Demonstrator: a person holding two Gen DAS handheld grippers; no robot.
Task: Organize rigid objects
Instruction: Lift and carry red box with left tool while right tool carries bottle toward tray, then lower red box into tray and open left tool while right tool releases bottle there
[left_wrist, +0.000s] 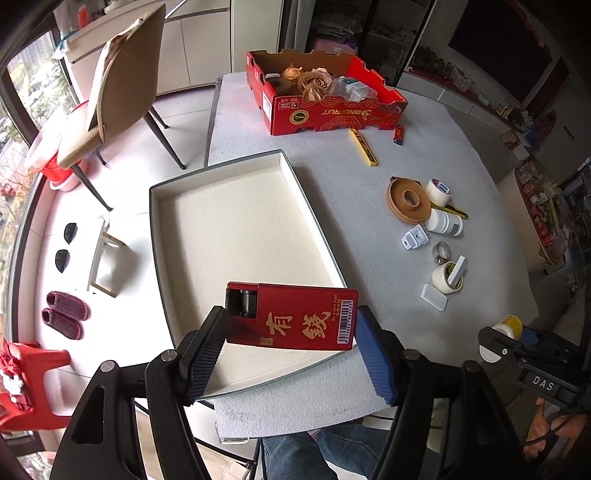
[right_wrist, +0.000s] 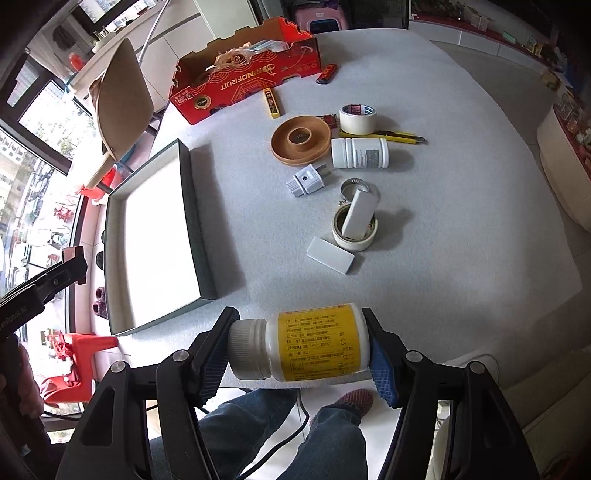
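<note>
Grey felt tabletop, and the left gripper (left_wrist: 291, 332) pinches a red lighter box (left_wrist: 295, 317) over the empty white tray's (left_wrist: 221, 221) near corner while the right gripper (right_wrist: 299, 347) clamps a yellow-labelled pill bottle (right_wrist: 303, 345) just beside it, so lowering and releasing both looks next.

Count now | two tape rolls (right_wrist: 357, 118) (right_wrist: 354, 230) | two pill bottles (right_wrist: 359, 153) (right_wrist: 306, 345) | two white blocks (right_wrist: 334, 255) (right_wrist: 357, 214) | two lighters (right_wrist: 327, 73) (left_wrist: 291, 317) | one plug adapter (right_wrist: 306, 180) | one tray (right_wrist: 195, 206) | one cardboard box (right_wrist: 236, 88)
</note>
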